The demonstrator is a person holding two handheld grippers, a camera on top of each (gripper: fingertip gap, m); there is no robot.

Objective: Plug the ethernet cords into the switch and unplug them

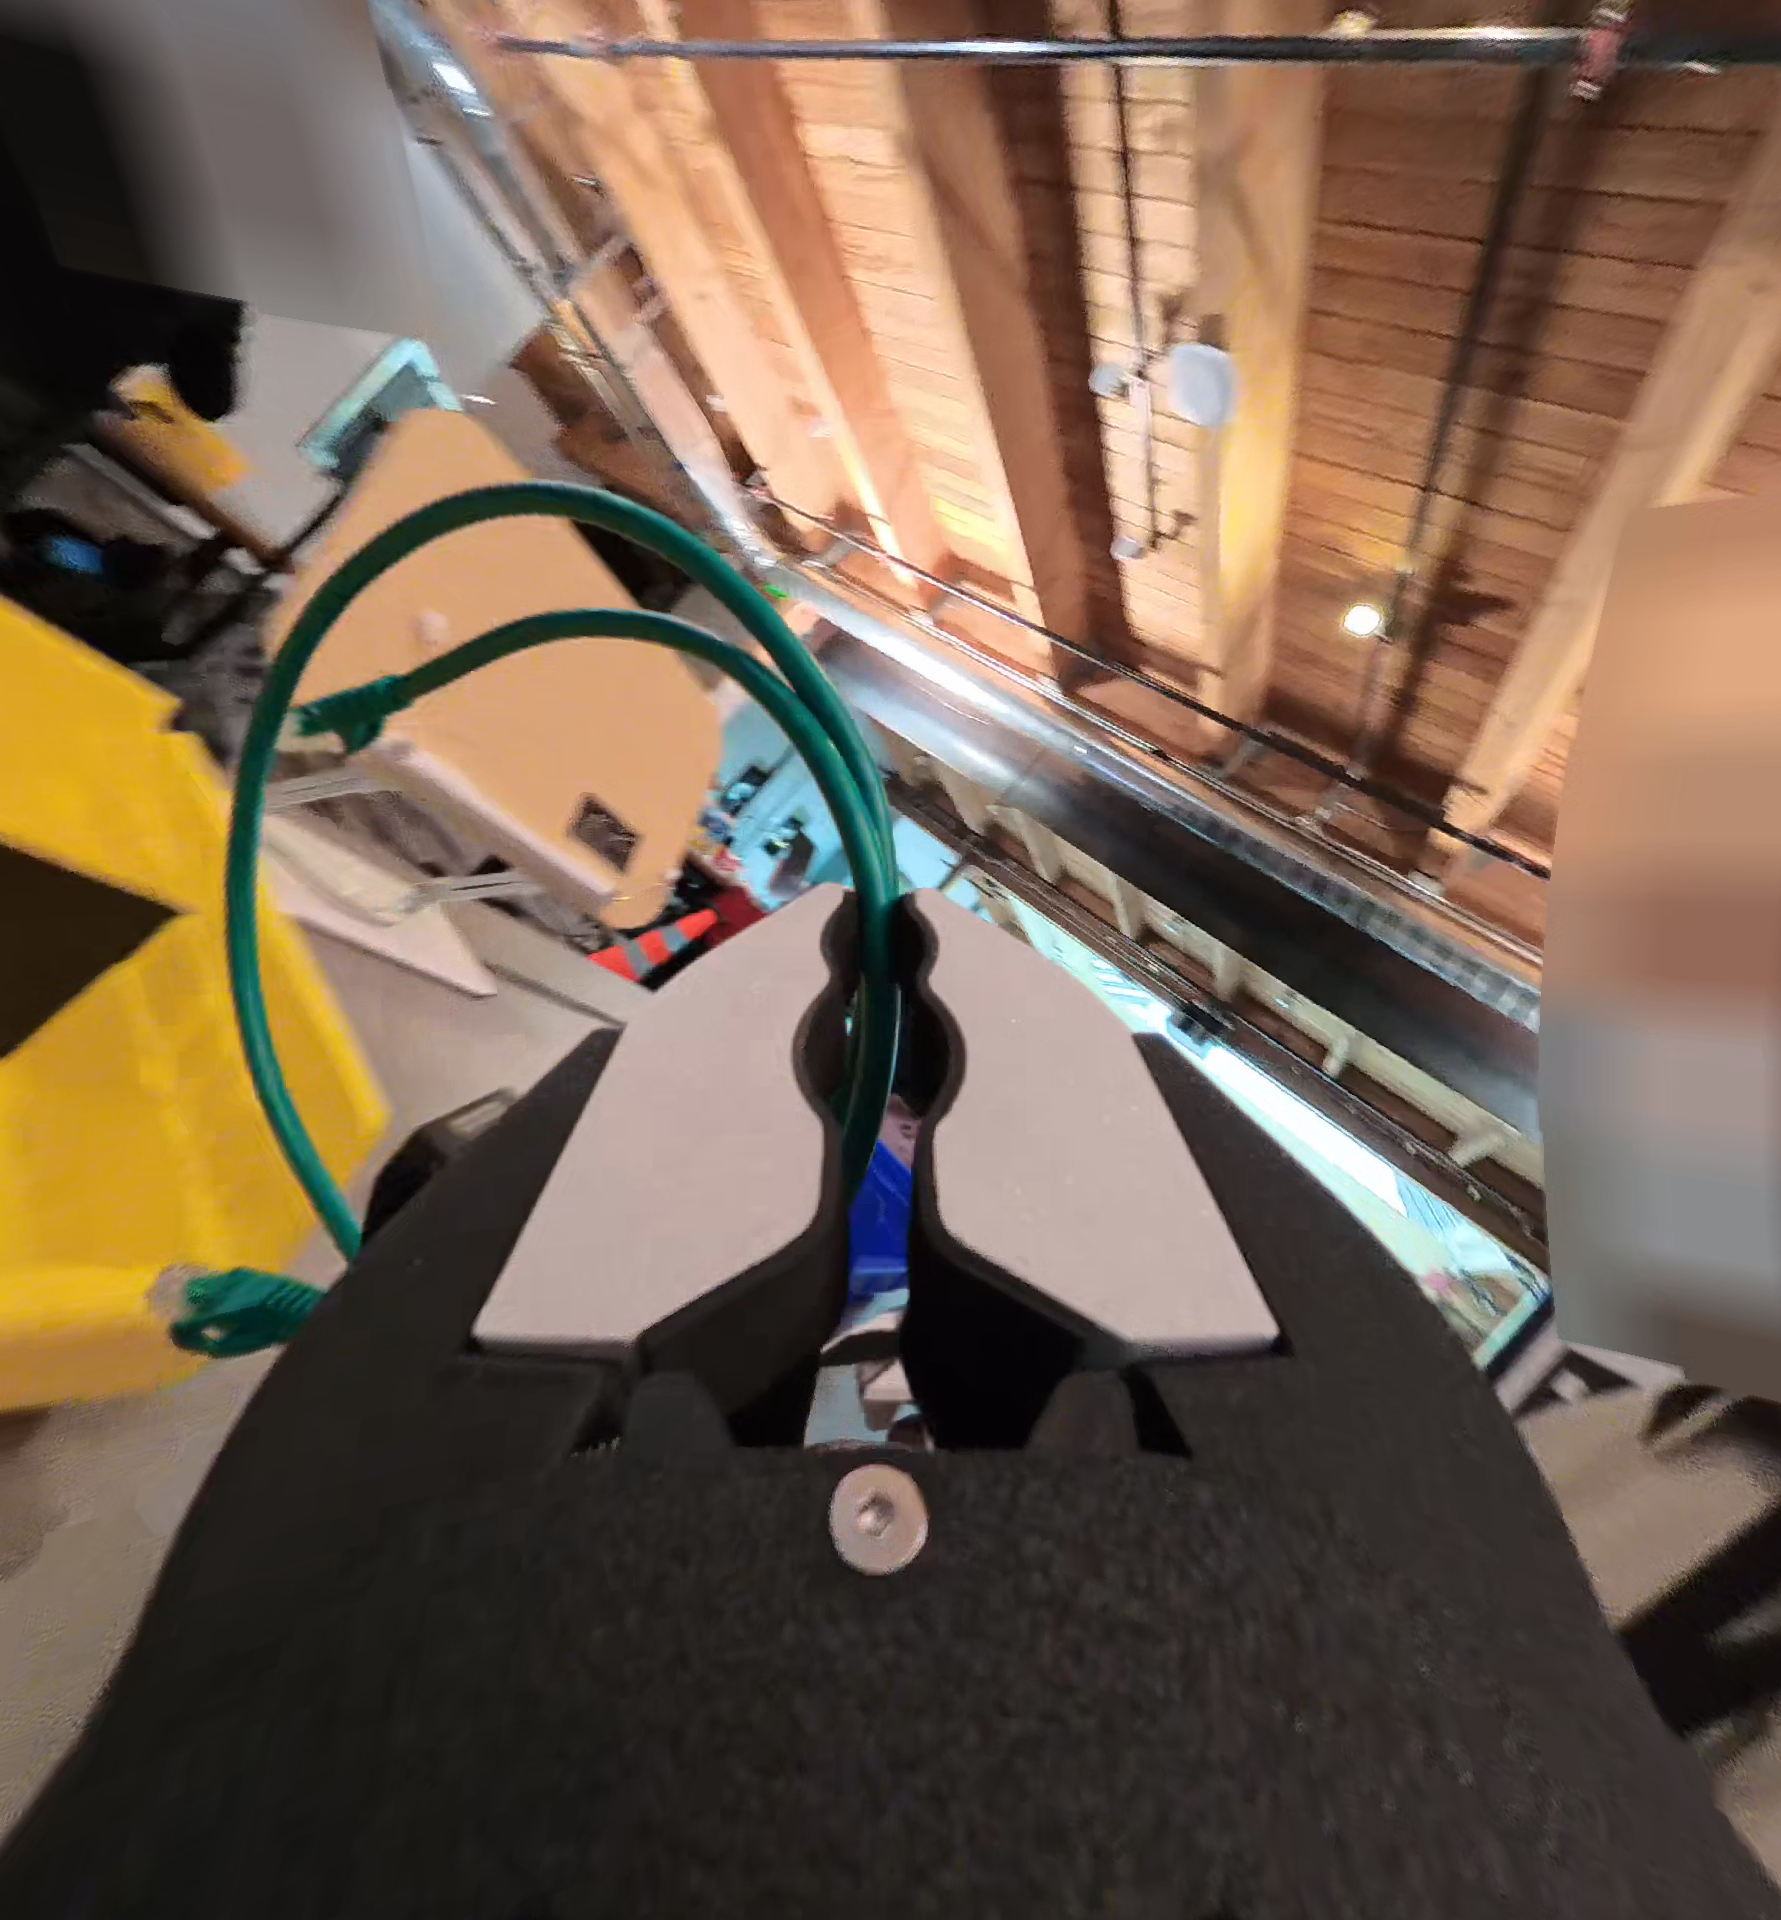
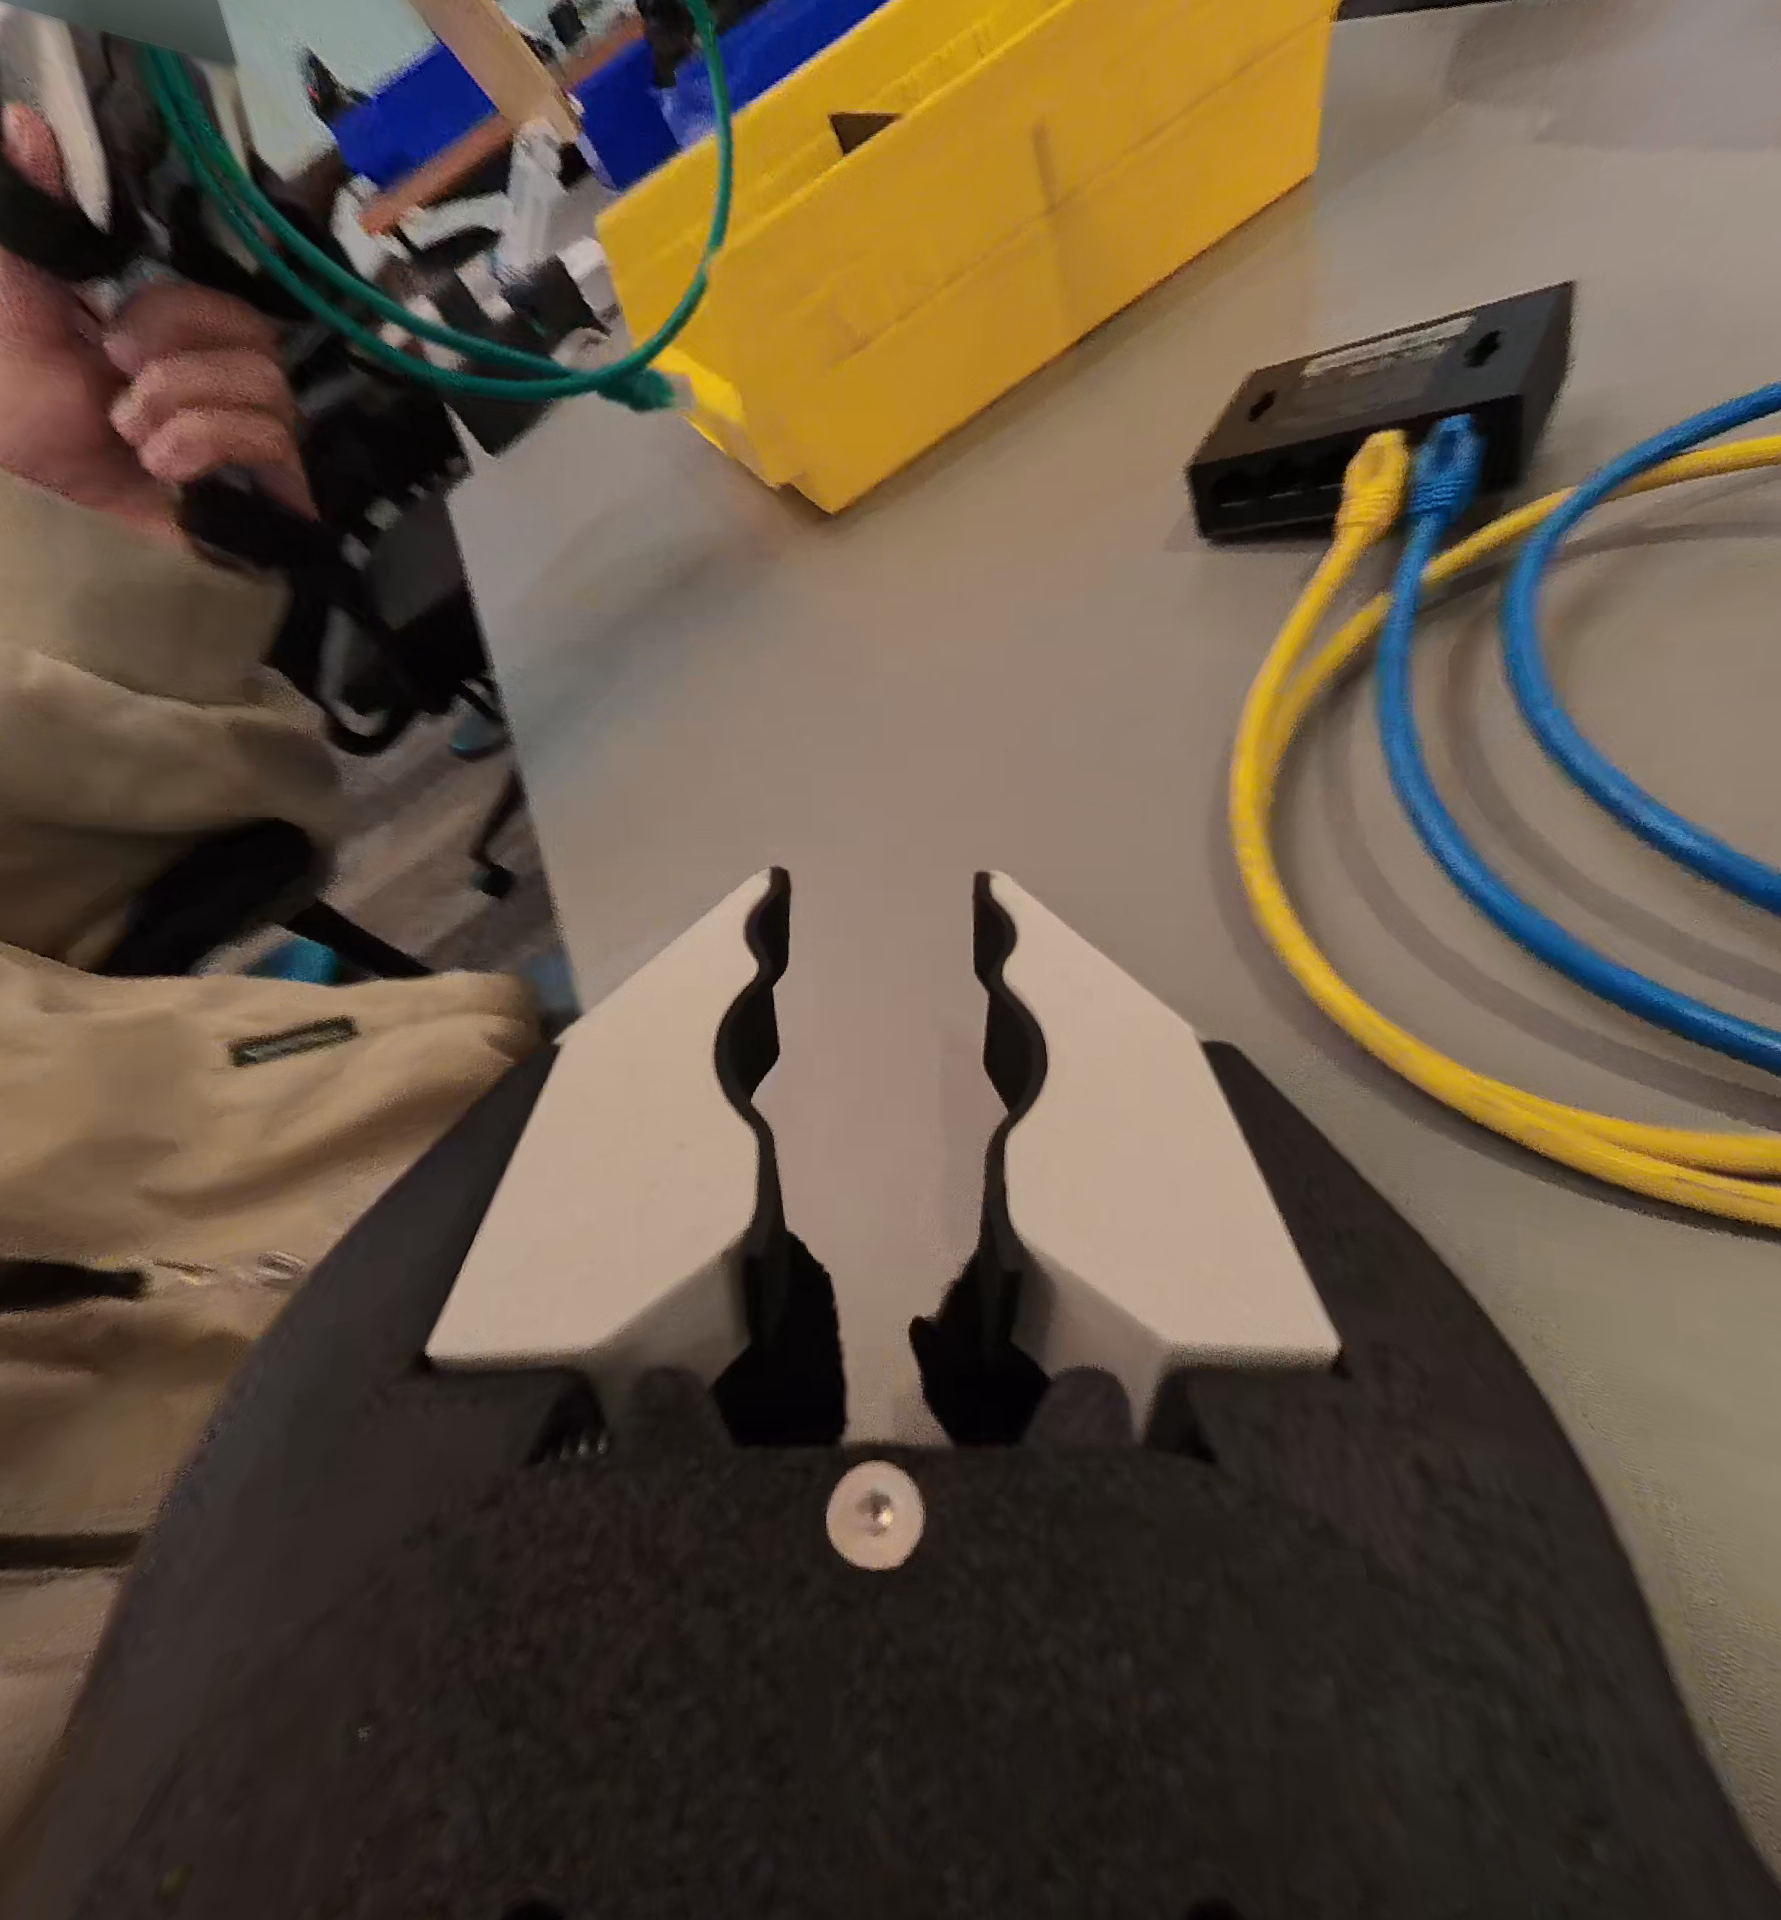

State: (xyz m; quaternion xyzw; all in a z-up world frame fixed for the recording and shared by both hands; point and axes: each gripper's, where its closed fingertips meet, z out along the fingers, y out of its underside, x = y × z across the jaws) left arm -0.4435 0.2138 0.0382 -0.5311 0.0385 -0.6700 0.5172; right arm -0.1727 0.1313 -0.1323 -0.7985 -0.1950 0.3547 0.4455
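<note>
Grey counter (image 2: pixel 969 675) carries a yellow bin (image 2: pixel 969 229) and a black switch (image 2: pixel 1385 416), with one cord lifted clear.

Yellow cord (image 2: pixel 1281 831) and blue cord (image 2: pixel 1405 727) are already plugged into the switch, side by side. Left claw (image 1: pixel 870 914), tipped toward the ceiling, is clamped on the looped green cord (image 1: pixel 242 935), whose plugs dangle free. Right claw (image 2: pixel 881 883) hangs half open and empty over the counter. Best regrip the green cord just behind one plug, then line it up squarely with a free port.

The left wrist view tilts up toward the wooden ceiling (image 1: pixel 969 312). The right wrist view looks down, close over the table (image 2: pixel 865 675). Both catch the yellow bin (image 1: pixel 86 935) (image 2: pixel 969 260) and green cord (image 1: pixel 262 883) (image 2: pixel 450 353).
</note>
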